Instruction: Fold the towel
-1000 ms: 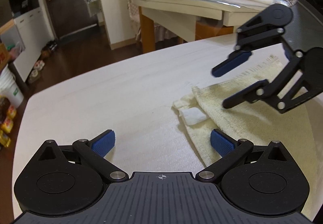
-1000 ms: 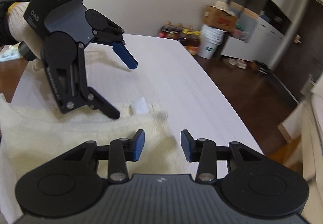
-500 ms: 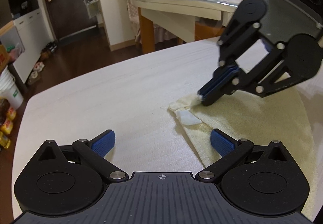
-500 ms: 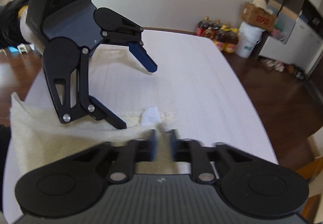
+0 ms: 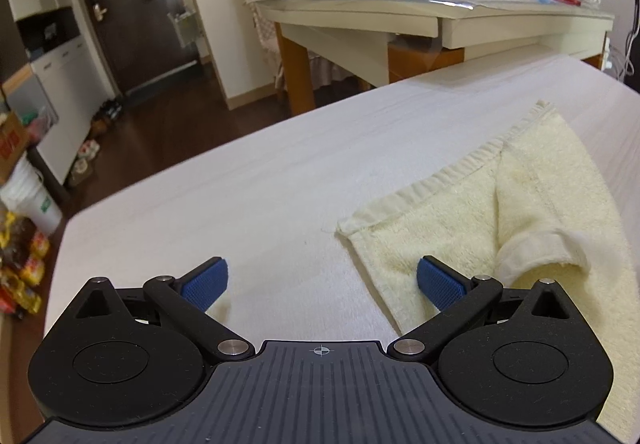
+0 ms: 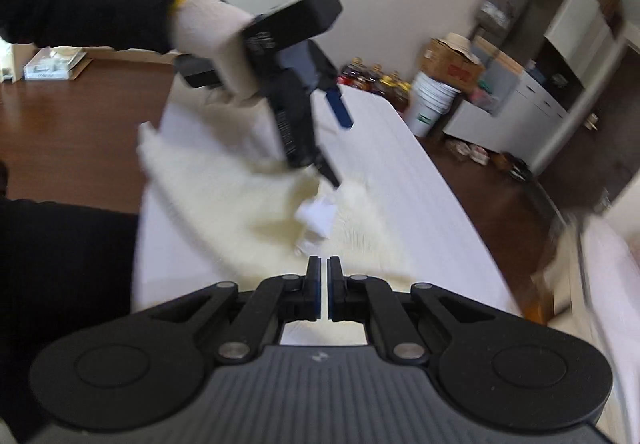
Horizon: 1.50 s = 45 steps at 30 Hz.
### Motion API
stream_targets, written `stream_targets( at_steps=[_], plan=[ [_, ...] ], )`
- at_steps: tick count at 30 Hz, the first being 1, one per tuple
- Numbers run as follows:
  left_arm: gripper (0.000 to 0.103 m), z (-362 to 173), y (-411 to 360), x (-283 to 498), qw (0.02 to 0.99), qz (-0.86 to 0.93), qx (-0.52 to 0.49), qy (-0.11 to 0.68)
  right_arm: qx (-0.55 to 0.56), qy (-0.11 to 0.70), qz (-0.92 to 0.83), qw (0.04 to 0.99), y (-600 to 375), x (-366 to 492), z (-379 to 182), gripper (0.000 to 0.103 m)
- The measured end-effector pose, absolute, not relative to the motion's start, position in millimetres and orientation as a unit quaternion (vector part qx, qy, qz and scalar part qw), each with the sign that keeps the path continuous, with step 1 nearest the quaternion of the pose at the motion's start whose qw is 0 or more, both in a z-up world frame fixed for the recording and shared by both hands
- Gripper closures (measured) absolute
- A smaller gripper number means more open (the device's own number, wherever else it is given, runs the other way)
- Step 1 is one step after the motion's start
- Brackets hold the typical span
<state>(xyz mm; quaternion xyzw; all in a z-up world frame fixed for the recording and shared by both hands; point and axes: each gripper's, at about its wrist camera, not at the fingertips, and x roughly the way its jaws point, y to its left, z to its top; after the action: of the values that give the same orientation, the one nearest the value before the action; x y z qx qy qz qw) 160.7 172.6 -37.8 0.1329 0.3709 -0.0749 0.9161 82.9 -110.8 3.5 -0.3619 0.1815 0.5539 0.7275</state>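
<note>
A pale yellow towel (image 5: 532, 211) lies on the white table (image 5: 248, 195), with one part pulled up and back over itself into a raised roll. My left gripper (image 5: 320, 280) is open and empty, hovering just left of the towel's near corner. My right gripper (image 6: 324, 294) is shut on the towel (image 6: 240, 203), which is lifted toward it. The towel's white label (image 6: 316, 217) hangs in front of it. The left gripper (image 6: 334, 135) shows open in the blurred right wrist view.
A glass-topped dining table (image 5: 400, 7) with a chair, a toaster oven and a blue jug stands beyond the white table. A white bucket (image 5: 32, 199) and bottles sit on the floor to the left. The table's left edge is near.
My right gripper closed on the towel's corner, then lifted and pulled it back over the towel, leaving the left wrist view. My left gripper stayed open and in place.
</note>
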Motion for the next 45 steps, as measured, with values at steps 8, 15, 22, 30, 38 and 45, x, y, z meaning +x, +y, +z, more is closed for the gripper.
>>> stream_targets(
  at_steps=[8, 15, 22, 30, 38, 45],
  plan=[
    [0.000, -36.2, 163.5, 162.9, 0.911, -0.070, 0.161, 0.373, -0.335, 0.172, 0.490, 0.786, -125.9, 54.9, -8.5, 0.078],
    [0.000, -38.6, 172.1, 164.0, 0.913, -0.066, 0.122, 0.385, -0.319, 0.143, 0.496, 0.795, -72.7, 75.8, -15.0, 0.061],
    [0.000, -39.6, 173.6, 164.0, 0.913, -0.073, 0.122, 0.383, -0.320, 0.168, 0.485, 0.796, -27.4, 96.3, -35.1, 0.060],
    [0.000, -41.8, 172.0, 162.8, 0.918, -0.071, 0.124, 0.370, -0.346, 0.130, 0.473, 0.799, -61.1, 85.0, -16.4, 0.090],
    [0.000, -40.3, 157.7, 176.4, 0.917, -0.061, 0.151, 0.365, -0.440, 0.115, 0.432, 0.778, -133.6, 2.2, -11.2, 0.090],
    [0.001, -32.0, 151.1, 163.7, 0.922, -0.054, 0.170, 0.344, -0.437, 0.153, 0.411, 0.785, -153.9, -48.3, -27.6, 0.090]
  ],
)
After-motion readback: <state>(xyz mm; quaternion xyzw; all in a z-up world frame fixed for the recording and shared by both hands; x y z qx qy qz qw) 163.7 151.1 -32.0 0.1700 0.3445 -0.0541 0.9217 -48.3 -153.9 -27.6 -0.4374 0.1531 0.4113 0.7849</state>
